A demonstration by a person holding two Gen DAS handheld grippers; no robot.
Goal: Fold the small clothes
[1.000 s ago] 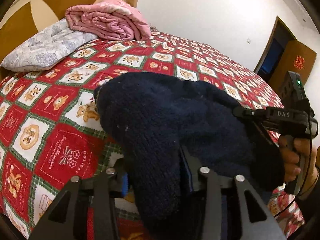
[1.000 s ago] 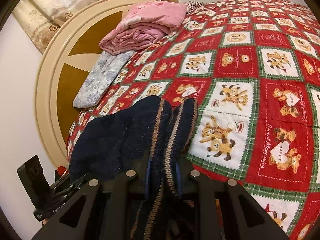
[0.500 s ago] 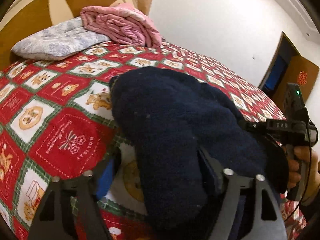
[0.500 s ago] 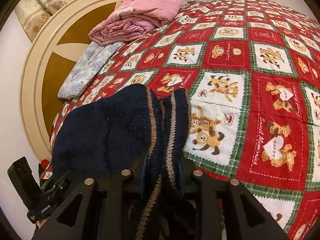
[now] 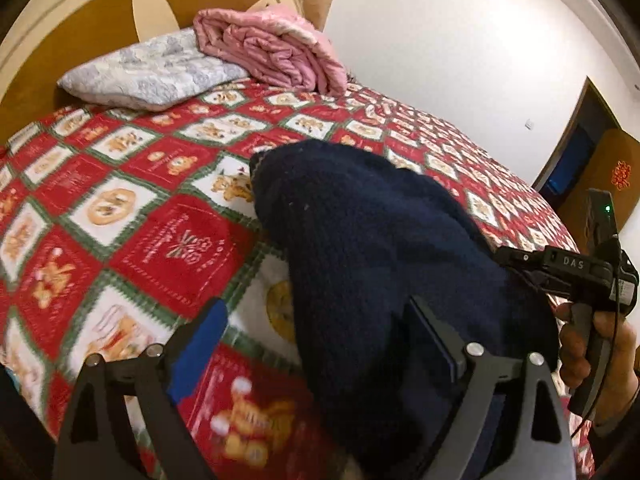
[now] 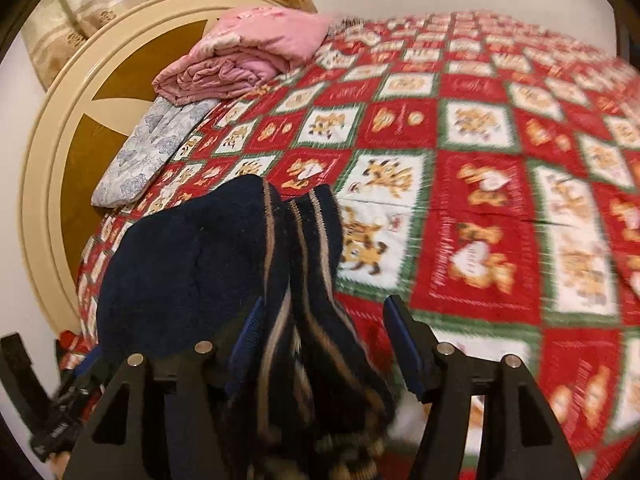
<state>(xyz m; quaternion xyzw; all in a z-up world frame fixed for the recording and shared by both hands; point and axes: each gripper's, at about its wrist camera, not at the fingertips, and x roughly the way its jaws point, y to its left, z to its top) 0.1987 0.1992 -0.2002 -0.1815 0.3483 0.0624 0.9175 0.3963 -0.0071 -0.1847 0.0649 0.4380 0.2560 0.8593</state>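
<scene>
The left gripper (image 5: 316, 344) has its jaws wide apart and opening. Its left pad stands clear over the bedspread (image 5: 132, 240), and its right pad lies beside the dark blue knitted garment (image 5: 360, 248) without pressing on it, as far as the left wrist view shows. The garment sits between the jaws and runs ahead of them in a rounded heap on the bed.

The right gripper (image 6: 320, 340) is also letting go: its jaws are opening, with the garment's striped edge (image 6: 308, 240) lying in the gap. The left pad is close against the cloth and the right pad is well clear of it. The person's right hand (image 5: 592, 348) shows on that gripper's handle at the right of the left wrist view.

My reading is that a fold has just been laid down and this is the release. The heap looks bulky rather than flat. The next move likely calls for drawing both grippers back without dragging the knit, then taking a fresh hold on an edge or pressing the bundle flatter. Loose knit could catch on a pad.
</scene>
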